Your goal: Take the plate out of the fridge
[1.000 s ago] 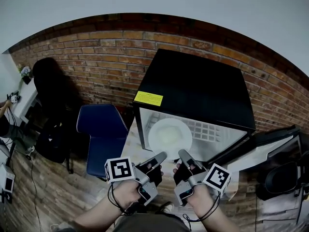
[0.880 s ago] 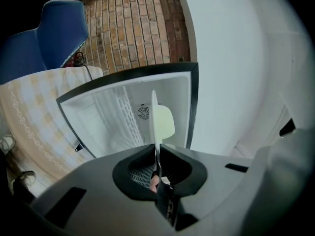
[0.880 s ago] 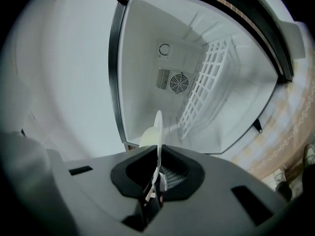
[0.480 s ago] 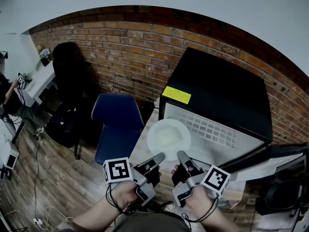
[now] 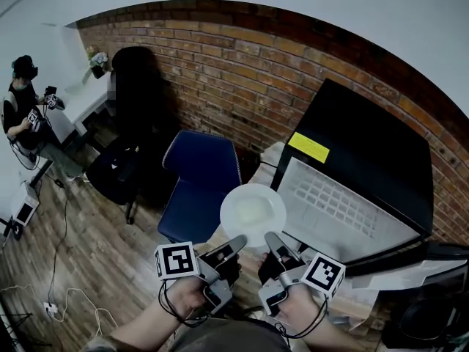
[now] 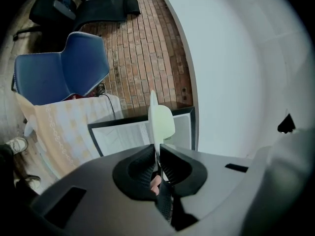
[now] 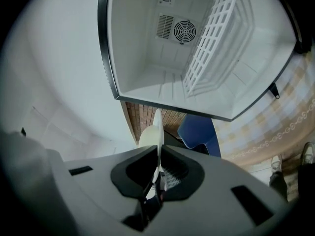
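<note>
A white plate (image 5: 253,213) hangs in the air in front of the open black fridge (image 5: 366,160), outside its white inside. Both grippers hold it by its near rim. My left gripper (image 5: 238,242) is shut on the rim's left part, my right gripper (image 5: 269,238) on its right part. In the left gripper view the plate (image 6: 157,119) stands edge-on between the pads of the gripper (image 6: 157,159). The right gripper view shows the same edge-on plate (image 7: 156,129) in that gripper (image 7: 158,160), below the fridge's bare cavity (image 7: 162,73) with its wire shelf (image 7: 214,33).
A blue chair (image 5: 201,182) stands left of the fridge against the brick wall (image 5: 242,72). A black office chair (image 5: 124,160) and a seated person (image 5: 26,116) are farther left. A patterned cloth (image 6: 54,132) lies under the fridge. Cables (image 5: 62,299) run over the wooden floor.
The plate has come out of the fridge's cavity and moved left and toward me, still held by both grippers. The view has swung left, bringing the person and desk into sight.
</note>
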Motion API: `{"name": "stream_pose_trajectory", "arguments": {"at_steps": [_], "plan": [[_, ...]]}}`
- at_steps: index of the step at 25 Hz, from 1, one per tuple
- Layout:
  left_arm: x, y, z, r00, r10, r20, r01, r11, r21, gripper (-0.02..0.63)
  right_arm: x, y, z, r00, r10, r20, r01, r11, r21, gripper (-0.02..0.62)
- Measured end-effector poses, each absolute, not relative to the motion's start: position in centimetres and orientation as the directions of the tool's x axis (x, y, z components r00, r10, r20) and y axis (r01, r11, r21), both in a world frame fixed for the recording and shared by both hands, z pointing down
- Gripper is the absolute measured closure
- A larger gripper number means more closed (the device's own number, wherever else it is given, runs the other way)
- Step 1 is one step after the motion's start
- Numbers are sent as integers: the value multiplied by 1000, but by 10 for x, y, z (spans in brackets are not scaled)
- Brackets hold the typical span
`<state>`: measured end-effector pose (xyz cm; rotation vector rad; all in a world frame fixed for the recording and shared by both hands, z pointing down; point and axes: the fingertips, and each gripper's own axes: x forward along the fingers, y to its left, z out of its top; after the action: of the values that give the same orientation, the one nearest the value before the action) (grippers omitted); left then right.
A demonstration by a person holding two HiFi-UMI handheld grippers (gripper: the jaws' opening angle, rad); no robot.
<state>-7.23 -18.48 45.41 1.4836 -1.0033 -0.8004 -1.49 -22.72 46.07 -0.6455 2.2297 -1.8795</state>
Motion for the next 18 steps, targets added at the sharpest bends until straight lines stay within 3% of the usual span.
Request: {"name": "stream_pose_trajectory", "arguments": {"at_steps": [18], "plan": [[-97,-150,489,360,-928,93,-170,33,985,568,-41,-194,494,-921,-328,211,-246,67,-967,557]]}}
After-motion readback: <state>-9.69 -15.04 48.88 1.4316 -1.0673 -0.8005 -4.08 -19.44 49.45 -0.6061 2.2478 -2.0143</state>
